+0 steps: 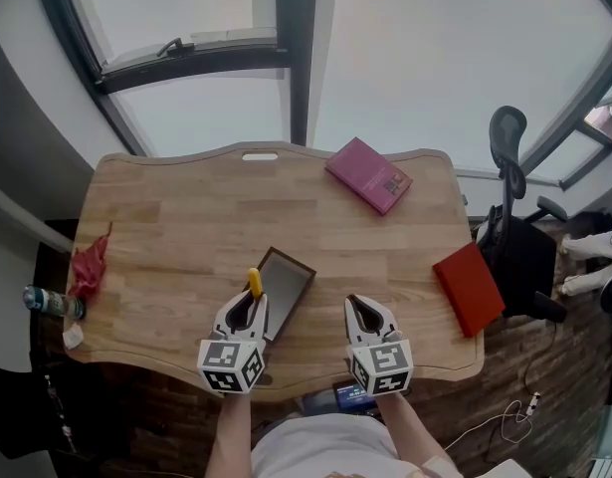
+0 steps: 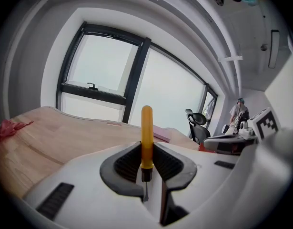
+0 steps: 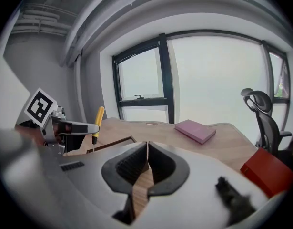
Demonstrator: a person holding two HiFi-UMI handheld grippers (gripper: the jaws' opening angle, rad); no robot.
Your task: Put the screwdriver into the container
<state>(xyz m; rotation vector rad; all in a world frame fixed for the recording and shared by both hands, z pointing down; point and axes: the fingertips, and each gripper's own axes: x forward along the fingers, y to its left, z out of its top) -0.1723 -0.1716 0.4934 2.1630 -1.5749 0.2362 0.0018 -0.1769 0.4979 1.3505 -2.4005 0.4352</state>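
A screwdriver (image 1: 254, 282) with a yellow handle stands upright between the jaws of my left gripper (image 1: 245, 310), which is shut on it. Its handle sticks up above the pads (image 2: 146, 137) and its metal tip points down. The container (image 1: 284, 289), a shallow dark brown tray with a grey inside, lies on the wooden table (image 1: 186, 227) just right of and beyond that gripper. My right gripper (image 1: 364, 314) hovers near the front edge, right of the tray, shut with nothing in it (image 3: 147, 168). From the right gripper view the screwdriver (image 3: 98, 120) hangs over the tray's near rim (image 3: 115, 143).
A pink book (image 1: 368, 174) lies at the back right and a red book (image 1: 469, 288) at the right edge. A red crumpled wrapper (image 1: 89, 267) and a bottle (image 1: 53, 303) sit at the left edge. An office chair (image 1: 514, 227) stands right of the table.
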